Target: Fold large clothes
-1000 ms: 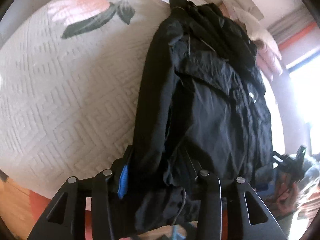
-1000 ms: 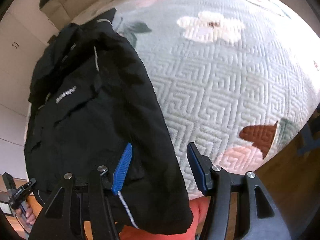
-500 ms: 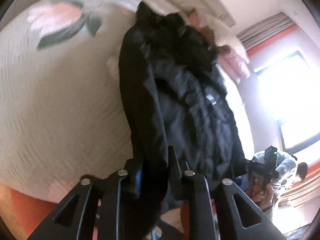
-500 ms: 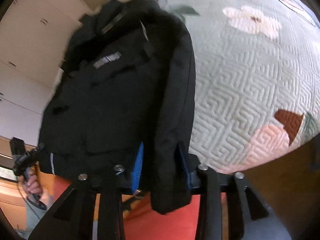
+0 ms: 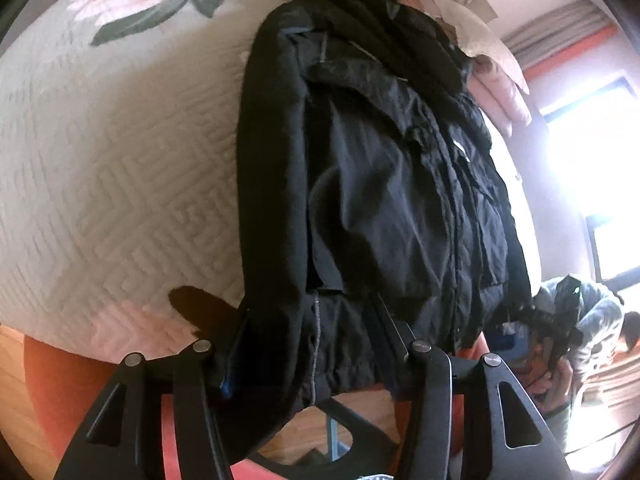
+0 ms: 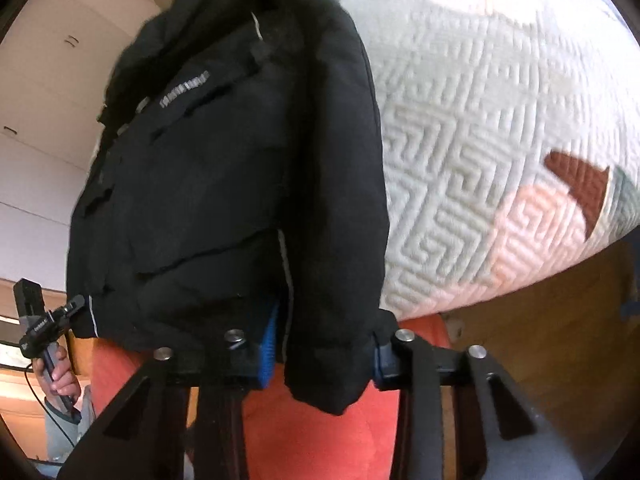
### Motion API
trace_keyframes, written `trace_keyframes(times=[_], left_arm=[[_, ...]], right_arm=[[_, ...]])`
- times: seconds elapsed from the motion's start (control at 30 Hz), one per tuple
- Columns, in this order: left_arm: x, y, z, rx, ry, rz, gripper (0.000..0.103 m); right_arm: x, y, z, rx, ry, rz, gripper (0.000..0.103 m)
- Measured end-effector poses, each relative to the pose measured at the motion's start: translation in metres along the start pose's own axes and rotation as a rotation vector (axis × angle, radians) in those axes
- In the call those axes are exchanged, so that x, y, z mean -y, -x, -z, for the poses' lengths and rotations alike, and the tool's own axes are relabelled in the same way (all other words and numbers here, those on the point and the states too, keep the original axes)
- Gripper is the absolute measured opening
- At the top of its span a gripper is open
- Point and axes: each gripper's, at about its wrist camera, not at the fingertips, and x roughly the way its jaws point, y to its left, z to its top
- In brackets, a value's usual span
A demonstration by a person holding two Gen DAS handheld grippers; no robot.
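A black jacket point(image 5: 380, 184) lies lengthwise on a pale quilted bedspread point(image 5: 120, 168), hem at the bed's near edge. My left gripper point(image 5: 308, 360) has the jacket's left sleeve cuff and hem bunched between its jaws and is shut on it. In the right wrist view the same jacket point(image 6: 224, 184) shows its front with a small white logo. My right gripper point(image 6: 324, 356) is shut on the right sleeve cuff, which hangs down between the blue pads point(image 6: 269, 344).
The bedspread point(image 6: 500, 152) has flower prints and ends at an orange bed base point(image 6: 320, 432) over a wooden floor. Pink pillows point(image 5: 496, 88) lie at the bed's head. A person point(image 5: 576, 332) stands near the window. A hand holding a device point(image 6: 44, 340) shows at left.
Both grippers have closed from open onto the jacket's sleeve cuffs at the hem. Both views have shifted, and the cuffs now hang lifted off the bed's edge.
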Motion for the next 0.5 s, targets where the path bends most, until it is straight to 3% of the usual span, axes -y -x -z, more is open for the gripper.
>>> trace_keyframes(times=[0.17, 0.2, 0.23, 0.27, 0.33, 0.5], left_arm=[[-0.009, -0.003, 0.0, -0.015, 0.042, 0.032, 0.054], [-0.008, -0.004, 0.001, -0.011, 0.046, 0.032, 0.054], [-0.006, -0.003, 0.002, -0.001, 0.039, 0.016, 0.042], [-0.004, -0.001, 0.003, 0.005, 0.026, -0.009, 0.012], [-0.003, 0.009, 0.004, 0.029, 0.003, -0.036, 0.011], [0.005, 0.064, -0.011, 0.171, 0.028, 0.148, 0.009]], right_arm=[[-0.001, 0.007, -0.011, 0.047, -0.038, -0.032, 0.038], [-0.004, 0.006, -0.012, 0.048, -0.037, -0.038, 0.03], [-0.008, 0.005, -0.013, 0.046, -0.025, -0.025, 0.025], [-0.014, 0.004, -0.015, 0.049, -0.005, -0.001, 0.022], [-0.027, 0.012, -0.013, 0.067, 0.045, 0.031, 0.016], [-0.056, 0.067, -0.031, 0.193, 0.095, -0.034, 0.014]])
